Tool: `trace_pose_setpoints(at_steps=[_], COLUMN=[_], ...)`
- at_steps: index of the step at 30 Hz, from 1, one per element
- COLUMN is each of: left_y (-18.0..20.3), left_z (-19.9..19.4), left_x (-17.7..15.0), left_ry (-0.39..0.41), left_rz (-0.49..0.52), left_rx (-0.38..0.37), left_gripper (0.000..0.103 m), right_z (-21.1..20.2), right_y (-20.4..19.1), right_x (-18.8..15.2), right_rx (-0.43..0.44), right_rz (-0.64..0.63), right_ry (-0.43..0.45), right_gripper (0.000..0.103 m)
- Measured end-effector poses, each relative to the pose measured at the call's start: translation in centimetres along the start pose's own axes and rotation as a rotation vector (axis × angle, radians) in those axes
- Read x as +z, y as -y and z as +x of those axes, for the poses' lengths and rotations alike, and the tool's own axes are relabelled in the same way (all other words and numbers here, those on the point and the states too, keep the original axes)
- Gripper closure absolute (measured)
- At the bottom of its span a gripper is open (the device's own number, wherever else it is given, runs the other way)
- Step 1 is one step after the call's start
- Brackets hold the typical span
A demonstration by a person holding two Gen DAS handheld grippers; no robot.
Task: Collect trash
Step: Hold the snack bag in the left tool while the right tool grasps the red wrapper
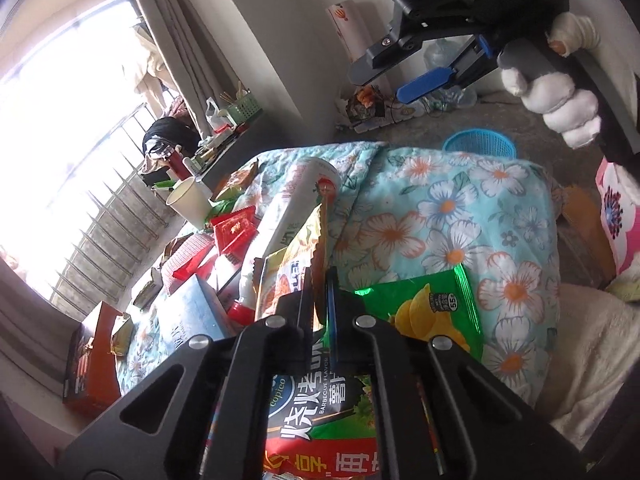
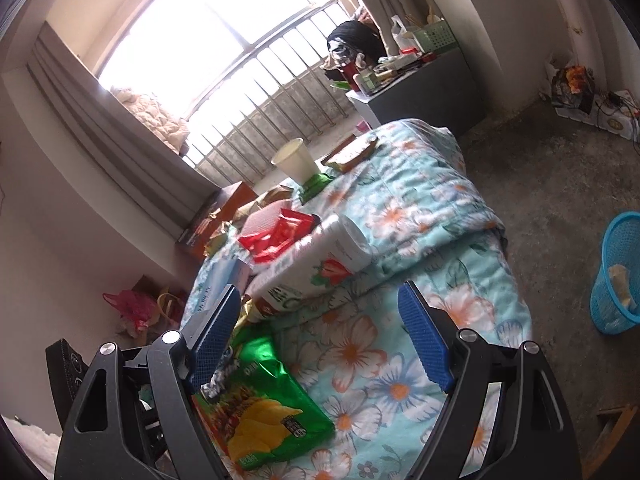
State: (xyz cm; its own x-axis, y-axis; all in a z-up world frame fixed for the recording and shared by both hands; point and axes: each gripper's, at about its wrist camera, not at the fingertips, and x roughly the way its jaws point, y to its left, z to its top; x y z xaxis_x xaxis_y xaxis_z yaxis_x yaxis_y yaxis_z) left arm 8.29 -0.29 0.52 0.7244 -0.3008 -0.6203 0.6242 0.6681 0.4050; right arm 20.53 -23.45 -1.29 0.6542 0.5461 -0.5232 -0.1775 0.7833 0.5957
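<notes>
My left gripper (image 1: 320, 300) is shut on the serrated edge of a barbecue-flavour snack bag (image 1: 316, 412), which hangs close under the camera. A green crisp bag (image 1: 424, 308) (image 2: 272, 400) lies on the floral quilt (image 1: 460, 216) just to its right. My right gripper (image 1: 378, 84) (image 2: 320, 320), held by a white-gloved hand (image 1: 560, 100), is open above the bed, with only air between its blue pads (image 2: 424, 340). The green bag lies below its left finger. The blue mesh basket (image 1: 480, 146) (image 2: 620, 276) stands on the floor beyond the bed.
More litter sits further along the quilt (image 2: 400, 208): a white strawberry-print bottle (image 1: 296, 208) (image 2: 320, 256), red packets (image 1: 234, 228) (image 2: 276, 236), a paper cup (image 1: 188, 200) (image 2: 294, 162) and an orange box (image 1: 92, 360). A cluttered grey cabinet (image 2: 432, 92) stands by the barred window.
</notes>
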Motion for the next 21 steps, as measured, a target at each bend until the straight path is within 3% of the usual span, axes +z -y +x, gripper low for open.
trace_pose_setpoints(at_steps=[4,6,13,21], left_y=[-2.6,-3.8,-7.3,-8.6], left_z=[-1.8,-2.1,-2.6,-3.0], left_x=[-0.2,-0.6,-2.6,-3.5], left_ry=[0.075,0.097,0.139,0.189], left_rz=[-0.167,-0.251,-0.458,-0.508], left_rx=[-0.026,-0.035,-0.047,-0.070], left_gripper=[0.099,0.099,0.099,0.099], right_z=[3.5,6.1,17.8,25.9], right_y=[-2.0,-2.7,-2.5,-0.2], right_x=[4.1,5.7,9.0,9.0], right_rx=[0.143,0.163,0.039,-0.108], right_rz=[0.031,0.062,0.171,0.314], right_ry=[-0.065,-0.112,-0.356,-0.564], right_gripper=[0.024,0.024,0.029,0.029])
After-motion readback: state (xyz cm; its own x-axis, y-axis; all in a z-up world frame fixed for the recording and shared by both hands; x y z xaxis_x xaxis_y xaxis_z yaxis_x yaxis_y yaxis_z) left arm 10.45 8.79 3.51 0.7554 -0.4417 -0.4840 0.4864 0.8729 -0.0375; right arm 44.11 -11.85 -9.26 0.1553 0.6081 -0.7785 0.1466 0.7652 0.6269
